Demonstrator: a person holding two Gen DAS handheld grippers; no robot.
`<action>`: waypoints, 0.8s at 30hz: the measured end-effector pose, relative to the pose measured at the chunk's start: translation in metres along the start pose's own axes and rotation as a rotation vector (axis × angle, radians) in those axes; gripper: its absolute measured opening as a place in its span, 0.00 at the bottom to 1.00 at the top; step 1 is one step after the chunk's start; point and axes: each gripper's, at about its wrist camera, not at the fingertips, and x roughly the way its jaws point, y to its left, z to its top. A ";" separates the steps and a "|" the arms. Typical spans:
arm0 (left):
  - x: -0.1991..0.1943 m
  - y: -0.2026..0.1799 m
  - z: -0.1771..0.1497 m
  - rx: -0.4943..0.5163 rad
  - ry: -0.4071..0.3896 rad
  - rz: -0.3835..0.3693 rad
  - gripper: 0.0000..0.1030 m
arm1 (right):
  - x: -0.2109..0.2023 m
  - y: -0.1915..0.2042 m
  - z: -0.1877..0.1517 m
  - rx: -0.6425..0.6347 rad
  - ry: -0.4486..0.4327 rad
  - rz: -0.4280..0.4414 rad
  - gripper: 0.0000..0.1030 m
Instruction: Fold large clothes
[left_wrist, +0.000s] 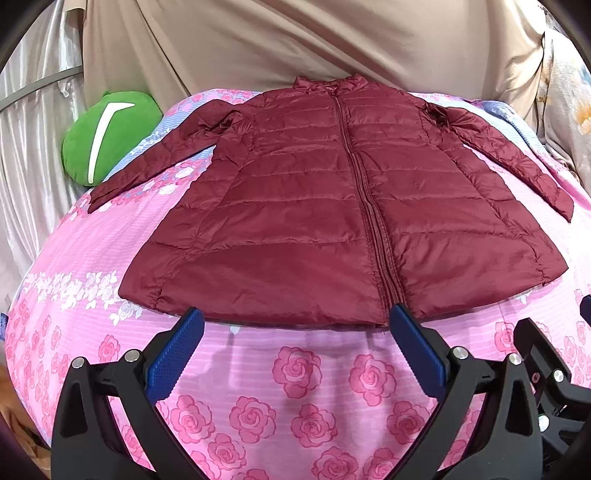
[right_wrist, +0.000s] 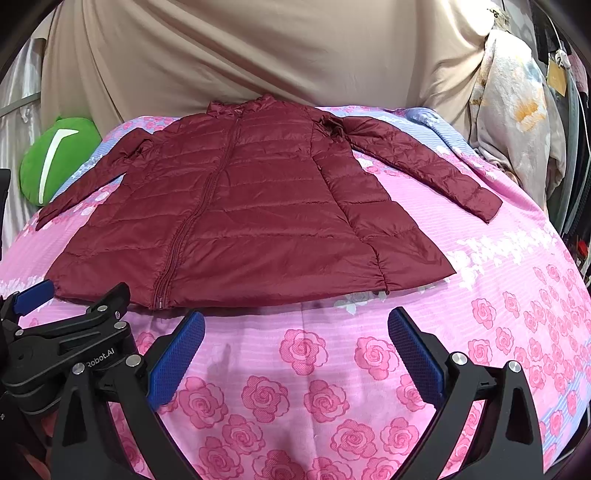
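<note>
Left wrist: hand-held gripper (left_wrist: 295, 323) agape

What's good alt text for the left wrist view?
A maroon puffer jacket lies flat, zipped, sleeves spread, on a pink rose-print bedspread. The open left gripper hovers at the jacket's near hem, holding nothing. A green plush cushion sits far left.

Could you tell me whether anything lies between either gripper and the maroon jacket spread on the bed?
Nothing visible does. The left gripper is open at the hem of the maroon jacket, and the right gripper is open just short of it, with only bare pink floral bedsheet between. The green plush sits off beside the far sleeve.
</note>
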 end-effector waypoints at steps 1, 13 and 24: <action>0.000 0.000 0.000 0.000 0.000 -0.001 0.95 | -0.001 0.000 0.001 0.000 0.001 0.000 0.95; 0.000 0.001 0.000 0.002 -0.001 0.001 0.95 | -0.002 -0.004 -0.002 0.010 -0.009 -0.009 0.95; 0.000 0.001 0.000 0.002 0.000 0.000 0.95 | -0.002 -0.003 -0.002 0.009 -0.008 -0.009 0.95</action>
